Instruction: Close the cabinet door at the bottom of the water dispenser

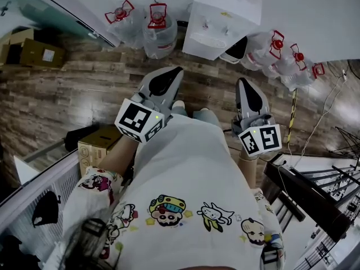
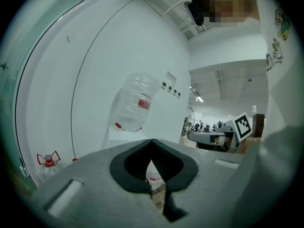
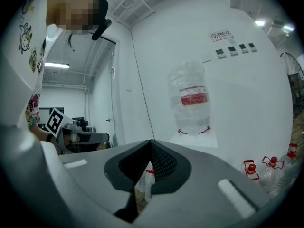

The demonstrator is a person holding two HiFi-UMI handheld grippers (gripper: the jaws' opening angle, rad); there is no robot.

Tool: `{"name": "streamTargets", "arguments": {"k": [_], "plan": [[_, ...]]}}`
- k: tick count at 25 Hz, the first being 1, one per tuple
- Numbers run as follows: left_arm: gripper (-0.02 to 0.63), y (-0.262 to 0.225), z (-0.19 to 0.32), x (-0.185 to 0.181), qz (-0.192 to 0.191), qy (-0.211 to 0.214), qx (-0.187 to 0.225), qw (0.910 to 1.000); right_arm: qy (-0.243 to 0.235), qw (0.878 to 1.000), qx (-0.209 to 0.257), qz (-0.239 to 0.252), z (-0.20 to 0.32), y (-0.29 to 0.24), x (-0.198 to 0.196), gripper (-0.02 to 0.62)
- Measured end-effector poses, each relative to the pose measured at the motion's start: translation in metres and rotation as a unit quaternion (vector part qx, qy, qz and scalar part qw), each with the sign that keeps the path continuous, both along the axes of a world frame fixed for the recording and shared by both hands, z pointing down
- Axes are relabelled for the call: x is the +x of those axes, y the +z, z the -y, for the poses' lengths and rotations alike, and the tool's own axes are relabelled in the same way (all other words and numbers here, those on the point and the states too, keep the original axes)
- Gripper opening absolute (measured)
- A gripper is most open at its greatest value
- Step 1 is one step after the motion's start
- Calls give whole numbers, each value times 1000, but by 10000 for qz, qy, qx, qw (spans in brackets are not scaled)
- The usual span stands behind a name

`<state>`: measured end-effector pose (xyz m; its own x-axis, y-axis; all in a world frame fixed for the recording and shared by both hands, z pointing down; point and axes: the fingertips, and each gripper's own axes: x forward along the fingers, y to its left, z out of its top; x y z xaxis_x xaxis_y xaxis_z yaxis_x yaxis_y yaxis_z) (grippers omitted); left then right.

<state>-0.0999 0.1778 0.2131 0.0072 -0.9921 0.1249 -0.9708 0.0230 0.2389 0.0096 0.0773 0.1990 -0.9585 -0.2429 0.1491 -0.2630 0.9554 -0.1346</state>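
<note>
Cartoon-printed shirt (image 1: 191, 167) fills the near edge of the head view, looking down my front to a wood-plank floor (image 1: 84, 89).

I hold both tools out ahead of me, aimed at the far wall. The left hand-held gripper (image 1: 178, 70) has its jaws pressed together with nothing between them. The right hand-held gripper (image 1: 243, 83) is the same, shut and empty. Each gripper view confirms this: the dark pads meet at the tip, and only a sliver of floor shows through below. I judge shut jaws suit this job, since a door needs a blunt tip to push it, not a pinch.

A white water dispenser (image 1: 219, 24) stands far centre against the wall, with spare bottles (image 1: 159, 30) crowded to its left and right on the floor. In both gripper views its upturned bottle (image 3: 192, 99) sits on top, while my own jaws hide its lower half.

At the dispenser's near right foot, a dark panel with a pale rim (image 1: 236, 49) juts out over the floor. I take this for the cabinet door standing open, though the steep angle leaves me unsure. Both tips are well apart from it; the right one is nearer.
</note>
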Motion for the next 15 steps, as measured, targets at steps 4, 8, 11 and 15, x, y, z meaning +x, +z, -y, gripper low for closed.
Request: {"name": "streamTargets", "arguments": {"k": [4, 8, 11, 15], "plan": [[0, 0, 1, -4, 9, 74, -15, 10000, -74, 10000, -12, -28, 1, 2, -4, 9], [0, -3, 3, -10, 214, 126, -64, 9997, -140, 9999, -71, -20, 0, 3, -7, 9], [0, -5, 4, -13, 245, 115, -46, 9996, -152, 9998, -84, -61, 0, 4, -7, 9], [0, -2, 4, -10, 272, 164, -91, 9995, -198, 9997, -106, -96, 0, 8, -10, 9]]}}
